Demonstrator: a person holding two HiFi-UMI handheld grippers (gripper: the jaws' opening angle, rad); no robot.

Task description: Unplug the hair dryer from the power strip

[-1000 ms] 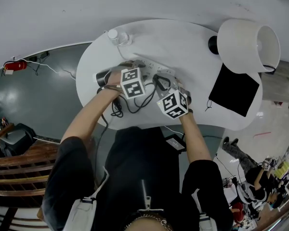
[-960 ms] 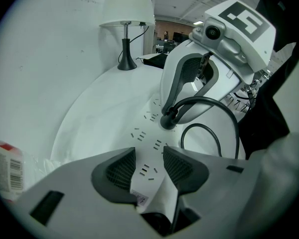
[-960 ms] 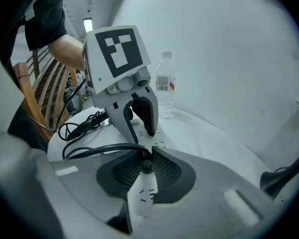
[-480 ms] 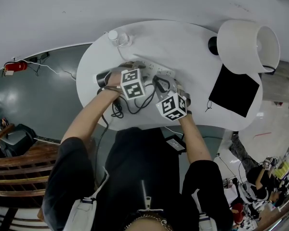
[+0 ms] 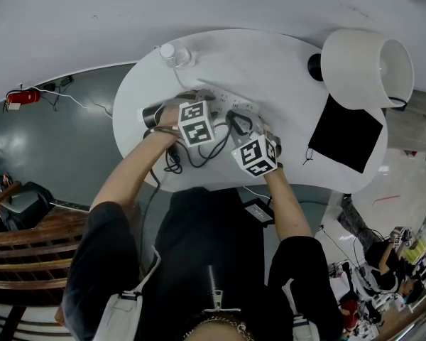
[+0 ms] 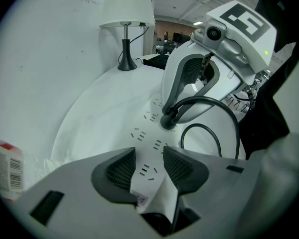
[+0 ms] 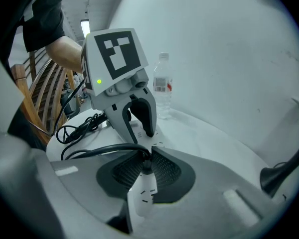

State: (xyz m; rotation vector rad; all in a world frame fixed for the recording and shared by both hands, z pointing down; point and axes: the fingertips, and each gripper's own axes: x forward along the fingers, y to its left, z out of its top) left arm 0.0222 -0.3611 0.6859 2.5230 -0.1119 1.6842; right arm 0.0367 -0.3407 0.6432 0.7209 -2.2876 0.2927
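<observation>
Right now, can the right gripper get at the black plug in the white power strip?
Likely yes: the right gripper has its fingers closed on the black plug in the white power strip, with nothing between, while the left gripper seems to steady that strip.

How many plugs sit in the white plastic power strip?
1: a black plug, midway along the white plastic power strip, in the right gripper. The left gripper may hide more.

open office: white table [image 5: 270, 69], lamp [image 5: 366, 66]
</observation>
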